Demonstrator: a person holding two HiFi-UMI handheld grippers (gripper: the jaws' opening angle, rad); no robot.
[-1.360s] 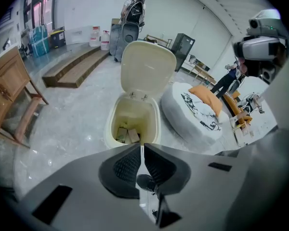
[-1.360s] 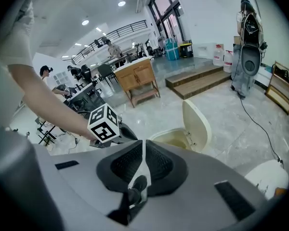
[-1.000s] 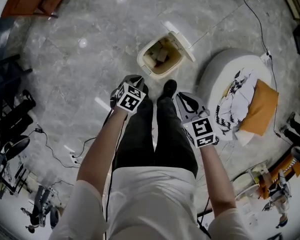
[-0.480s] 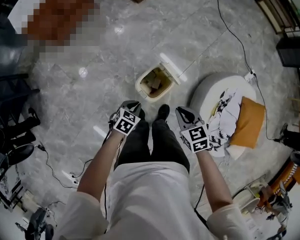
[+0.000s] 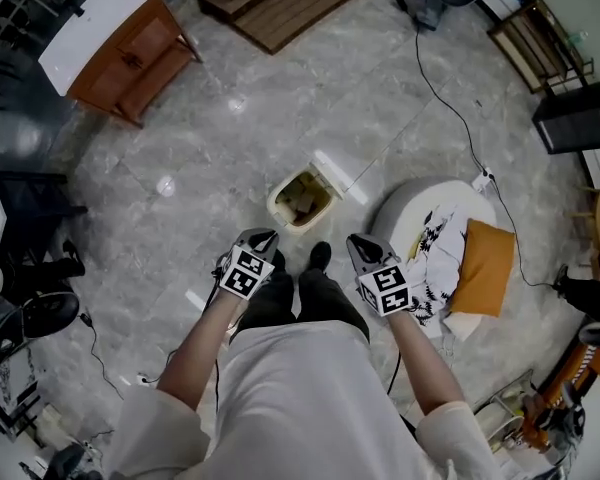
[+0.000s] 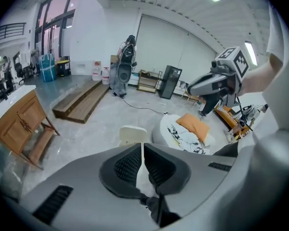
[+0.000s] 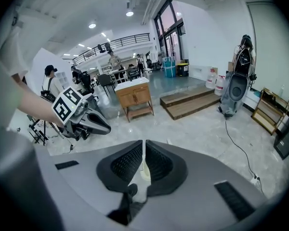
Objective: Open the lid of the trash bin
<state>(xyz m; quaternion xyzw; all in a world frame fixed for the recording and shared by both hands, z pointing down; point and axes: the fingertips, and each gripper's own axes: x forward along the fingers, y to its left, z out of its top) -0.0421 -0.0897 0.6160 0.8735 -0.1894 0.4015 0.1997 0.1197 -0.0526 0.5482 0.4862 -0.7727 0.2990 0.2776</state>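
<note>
The cream trash bin (image 5: 301, 200) stands on the marble floor ahead of the person's feet, its lid (image 5: 340, 175) swung back to the right and scraps showing inside. In the left gripper view the lid (image 6: 133, 134) peeks above the jaws. My left gripper (image 5: 261, 238) hangs below the bin's left side, shut and empty (image 6: 143, 165). My right gripper (image 5: 359, 245) hangs below the bin's right side, also shut on nothing (image 7: 144, 163). Both are held well above the floor, apart from the bin.
A white round pouf (image 5: 430, 223) with a patterned cloth and an orange cushion (image 5: 482, 267) sits right of the bin. A wooden cabinet (image 5: 120, 43) stands far left, wooden steps (image 5: 280, 3) at the back. Cables (image 5: 450, 98) cross the floor. People stand in the distance (image 7: 50, 88).
The head view has risen and pulled back, so the bin looks smaller and farther. Both grippers have come up with the person and stay shut. The bin's lid stays open.
</note>
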